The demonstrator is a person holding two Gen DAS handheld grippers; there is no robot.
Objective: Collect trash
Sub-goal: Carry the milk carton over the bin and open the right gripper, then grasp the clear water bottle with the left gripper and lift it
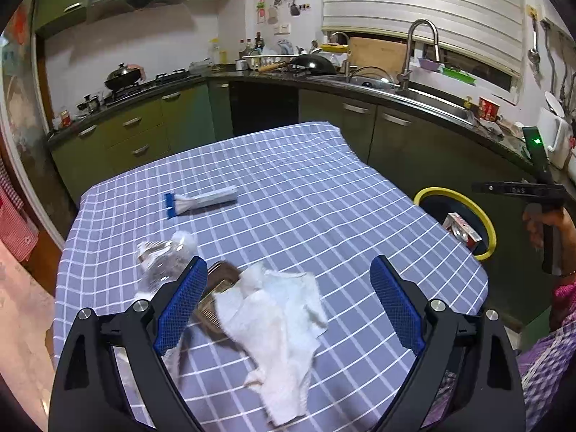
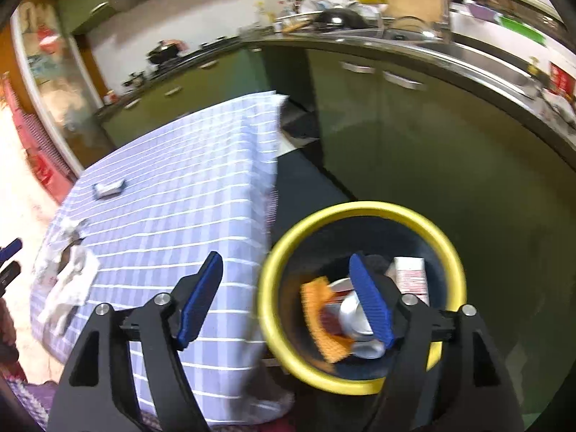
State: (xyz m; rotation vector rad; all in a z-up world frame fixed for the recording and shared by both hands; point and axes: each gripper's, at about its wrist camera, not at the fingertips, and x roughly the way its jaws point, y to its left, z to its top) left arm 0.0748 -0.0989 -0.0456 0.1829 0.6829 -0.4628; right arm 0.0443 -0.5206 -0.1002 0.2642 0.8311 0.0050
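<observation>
My left gripper [image 1: 288,273] is open above the near part of the checked table [image 1: 288,180]. Between its fingers lies a crumpled white paper towel [image 1: 277,327], partly over a brown comb-like object [image 1: 219,288]. A crushed clear plastic bottle [image 1: 162,255] lies beside the left finger. A blue and white wrapper [image 1: 201,201] lies farther back. My right gripper [image 2: 286,270] is open and empty over the yellow-rimmed bin [image 2: 273,270], which holds an orange wrapper [image 2: 320,320], a silver can [image 2: 352,313] and a red and white box [image 2: 410,277]. The bin [image 1: 482,216] also shows in the left wrist view.
Green kitchen cabinets [image 1: 396,136] and a dark counter with a sink [image 1: 424,97] stand behind the table and bin. The stove with a wok [image 1: 122,79] is at the back left. The person's hand holding the right gripper [image 1: 547,216] is at the right edge.
</observation>
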